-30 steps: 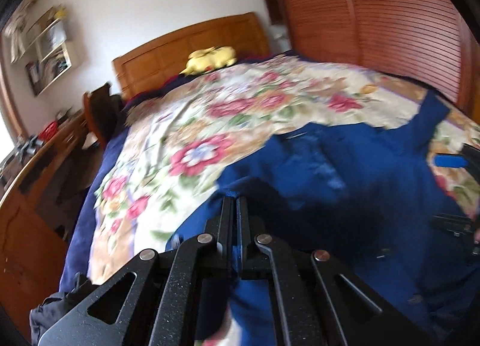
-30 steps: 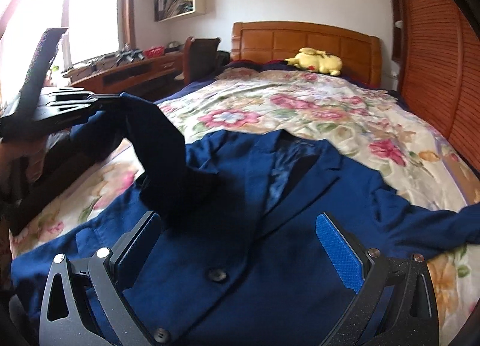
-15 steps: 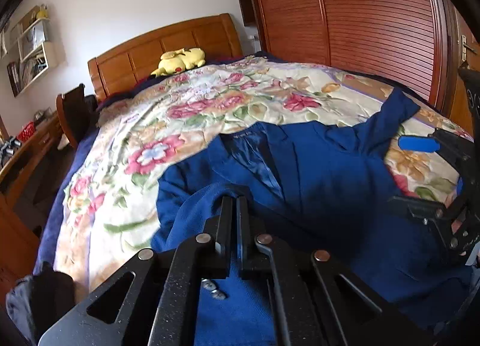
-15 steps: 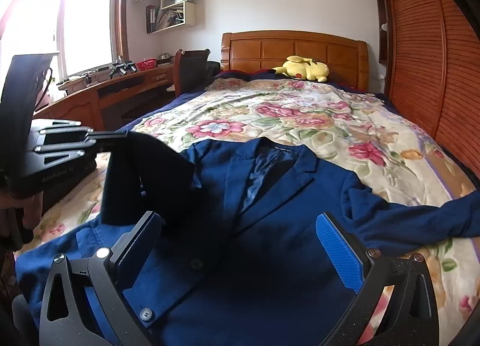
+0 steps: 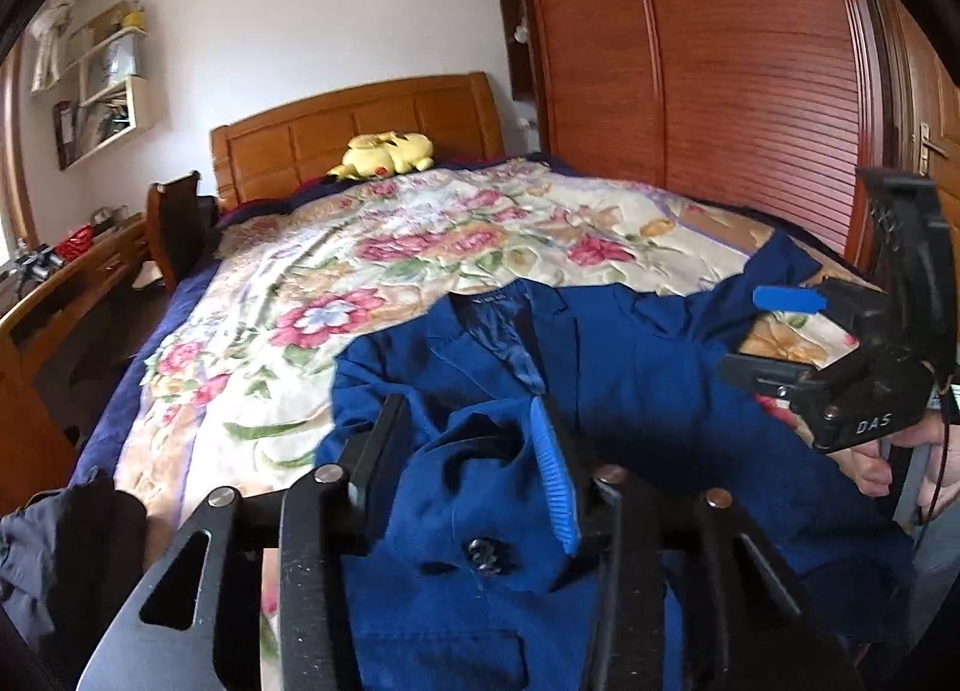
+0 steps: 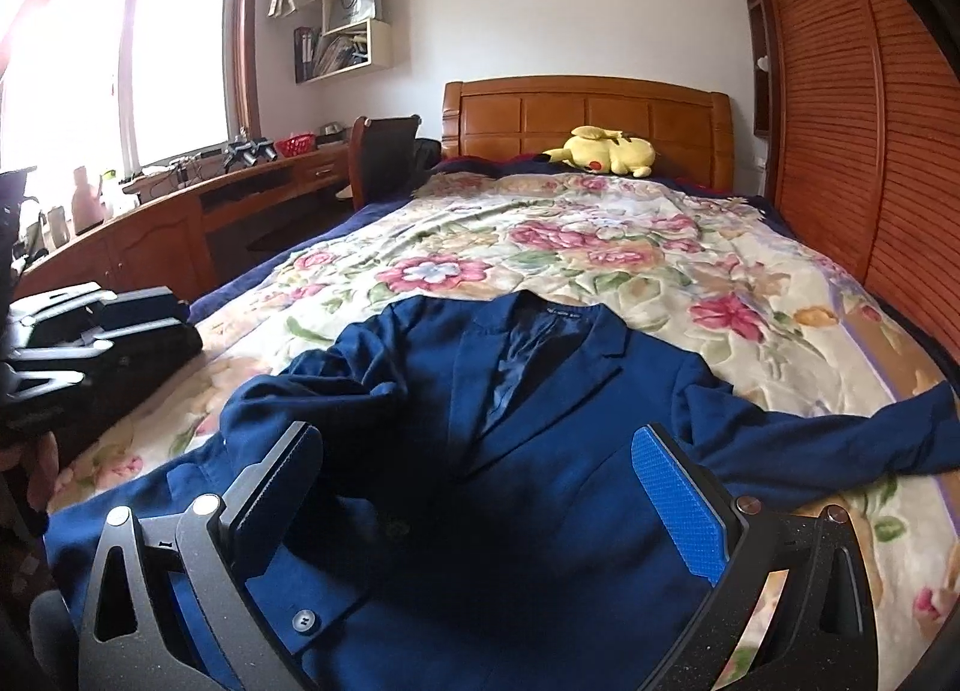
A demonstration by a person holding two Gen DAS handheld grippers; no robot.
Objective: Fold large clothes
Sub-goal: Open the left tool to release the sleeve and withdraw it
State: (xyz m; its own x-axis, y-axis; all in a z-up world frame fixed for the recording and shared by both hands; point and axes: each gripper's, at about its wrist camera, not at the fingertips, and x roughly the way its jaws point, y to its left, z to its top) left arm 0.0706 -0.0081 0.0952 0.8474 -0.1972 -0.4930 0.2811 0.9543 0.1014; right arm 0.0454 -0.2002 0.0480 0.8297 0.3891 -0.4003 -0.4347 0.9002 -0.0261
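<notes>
A dark blue jacket [image 6: 540,421] lies front up on the floral bedspread [image 6: 600,247], collar toward the headboard. Its left sleeve [image 6: 336,385] is folded in over the chest; its right sleeve [image 6: 840,445] stretches out to the right. My left gripper [image 5: 474,451] is open, with the folded sleeve cuff [image 5: 474,517] lying loose between its fingers. It also shows at the left in the right wrist view [image 6: 102,325]. My right gripper [image 6: 480,487] is open and empty over the jacket's lower front; it shows at the right in the left wrist view [image 5: 840,331].
A yellow plush toy [image 6: 600,151] lies by the wooden headboard [image 6: 588,115]. A desk [image 6: 180,211] and chair [image 6: 384,157] stand left of the bed. Slatted wardrobe doors [image 6: 870,151] run along the right. Dark clothing [image 5: 60,547] lies at the bed's near left corner.
My left gripper carried the left sleeve in over the jacket's chest, lowered it and opened, letting the cuff go. My right gripper stayed open and drew back a little.
</notes>
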